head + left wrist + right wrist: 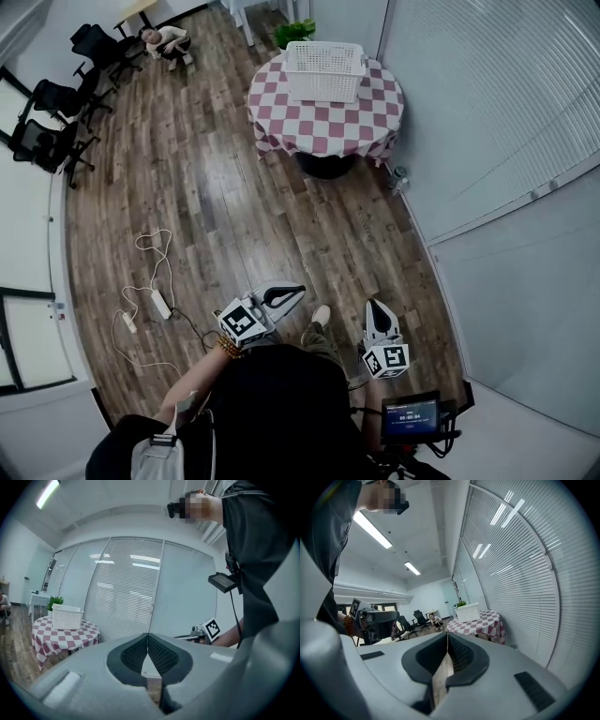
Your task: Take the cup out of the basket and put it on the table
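A white slatted basket (324, 69) stands on a round table with a red-and-white checked cloth (328, 127) far across the room; the cup is hidden from every view. Close to my body, the left gripper (302, 292) is held with its jaws together and nothing between them. To its right the right gripper (375, 306) is shut and empty too. In the left gripper view the basket (67, 617) and table (61, 637) are small at the left, and the left gripper (148, 634) is shut. The right gripper view shows the basket (468, 611) on the table (480, 623), with that gripper (447, 633) shut.
Wood floor lies between me and the table. Cables and a power strip (160, 303) lie on the floor at the left. Black office chairs (56, 112) and a crouching person (166, 41) are at the far left. Curved glass walls with blinds (497, 103) run along the right.
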